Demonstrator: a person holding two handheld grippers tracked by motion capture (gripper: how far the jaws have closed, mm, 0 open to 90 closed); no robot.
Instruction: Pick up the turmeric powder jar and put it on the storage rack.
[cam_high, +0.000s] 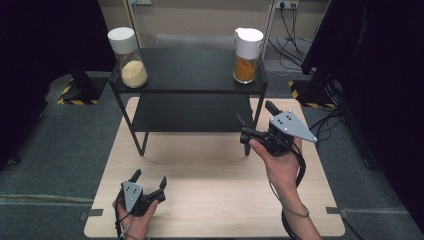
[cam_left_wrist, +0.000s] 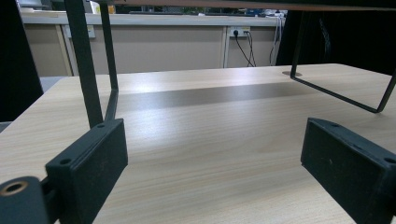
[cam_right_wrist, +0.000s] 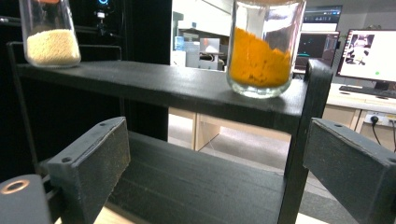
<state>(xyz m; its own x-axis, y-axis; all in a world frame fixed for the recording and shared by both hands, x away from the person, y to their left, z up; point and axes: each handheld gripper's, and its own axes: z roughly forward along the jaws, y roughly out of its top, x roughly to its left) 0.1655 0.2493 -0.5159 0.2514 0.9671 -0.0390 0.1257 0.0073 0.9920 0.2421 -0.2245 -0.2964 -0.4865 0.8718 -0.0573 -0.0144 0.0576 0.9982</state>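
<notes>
While a black two-tier shelf (cam_high: 190, 70) is standing at the far half of the pale wooden surface (cam_high: 215, 200), two white-lidded glass jars are sitting on its top board: one of pale yellow grains (cam_high: 129, 59) at the left end, one of orange powder (cam_high: 246, 50) at the right end. The left claw (cam_high: 149, 181) is resting low near the surface's front left corner, its jaws spread wide and holding nothing. The right claw (cam_high: 254, 118) is hovering just beside the shelf's front right leg (cam_right_wrist: 299, 154), jaws likewise parted and empty, pointing up toward the jar of orange powder.
</notes>
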